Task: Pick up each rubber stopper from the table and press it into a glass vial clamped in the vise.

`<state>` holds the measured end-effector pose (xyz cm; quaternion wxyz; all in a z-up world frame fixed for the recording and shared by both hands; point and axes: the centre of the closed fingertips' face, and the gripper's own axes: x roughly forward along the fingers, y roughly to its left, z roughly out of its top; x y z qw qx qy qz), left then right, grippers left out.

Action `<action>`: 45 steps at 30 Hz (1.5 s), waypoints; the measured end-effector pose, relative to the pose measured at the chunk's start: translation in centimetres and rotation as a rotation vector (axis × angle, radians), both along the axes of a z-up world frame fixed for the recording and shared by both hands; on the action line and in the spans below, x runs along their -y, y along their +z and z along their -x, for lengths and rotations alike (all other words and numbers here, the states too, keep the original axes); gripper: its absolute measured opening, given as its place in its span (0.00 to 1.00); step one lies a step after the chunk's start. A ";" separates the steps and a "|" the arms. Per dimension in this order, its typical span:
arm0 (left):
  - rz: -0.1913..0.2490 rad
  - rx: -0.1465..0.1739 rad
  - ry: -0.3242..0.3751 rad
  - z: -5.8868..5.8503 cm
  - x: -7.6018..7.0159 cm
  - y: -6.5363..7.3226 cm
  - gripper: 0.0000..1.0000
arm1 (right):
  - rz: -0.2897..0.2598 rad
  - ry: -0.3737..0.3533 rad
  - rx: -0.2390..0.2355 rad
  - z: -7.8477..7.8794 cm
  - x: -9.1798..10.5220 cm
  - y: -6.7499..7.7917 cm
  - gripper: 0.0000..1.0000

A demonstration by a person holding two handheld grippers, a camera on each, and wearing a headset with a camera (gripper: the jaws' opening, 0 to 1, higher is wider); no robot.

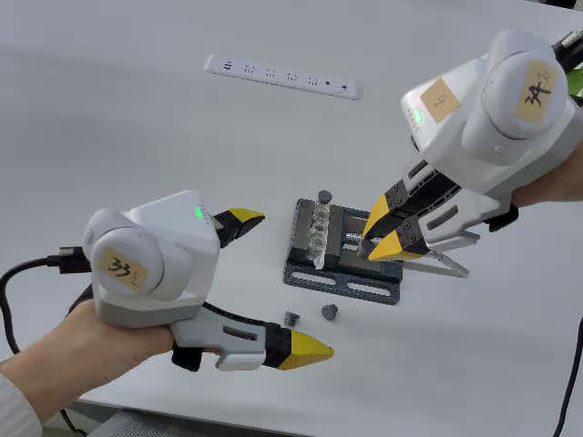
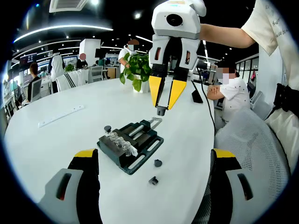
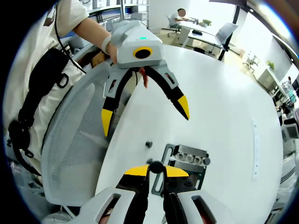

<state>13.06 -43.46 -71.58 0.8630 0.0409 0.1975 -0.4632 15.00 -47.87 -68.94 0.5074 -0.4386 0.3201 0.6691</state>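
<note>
White office table, open-plan room behind. Small dark rubber stopper is pinched between the tips of the right gripper, above the right side of the dark metal vise. Row of clear glass vials clamped in it; far vial carries a stopper. Two loose dark stoppers lie near the vise. Left gripper spread wide, empty, near left. Advice: centre the stopper over an open mouth, keep it square, press straight down; tilt likely jams it.
</note>
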 end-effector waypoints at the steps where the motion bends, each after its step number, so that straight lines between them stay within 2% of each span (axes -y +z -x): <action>1: 0.000 0.000 0.001 0.0 0.0 0.0 0.99 | 0.002 -0.005 -0.002 -0.3 -0.1 -0.1 0.06; 10: 0.001 0.000 0.029 -0.1 -0.6 -0.3 0.99 | 0.024 -0.035 0.027 -3.7 -1.0 -1.0 0.06; 19: 0.001 -0.007 0.047 0.0 -1.2 -0.6 0.98 | 0.056 -0.038 0.049 -5.8 -1.9 -2.4 0.06; 27: 0.005 -0.016 0.061 -0.1 -1.5 -0.8 0.98 | 0.086 -0.036 0.051 -7.1 -2.3 -3.7 0.06; 45: 0.005 -0.033 0.080 -0.4 -2.0 -1.6 0.99 | 0.126 -0.036 0.042 -8.6 -3.1 -6.2 0.06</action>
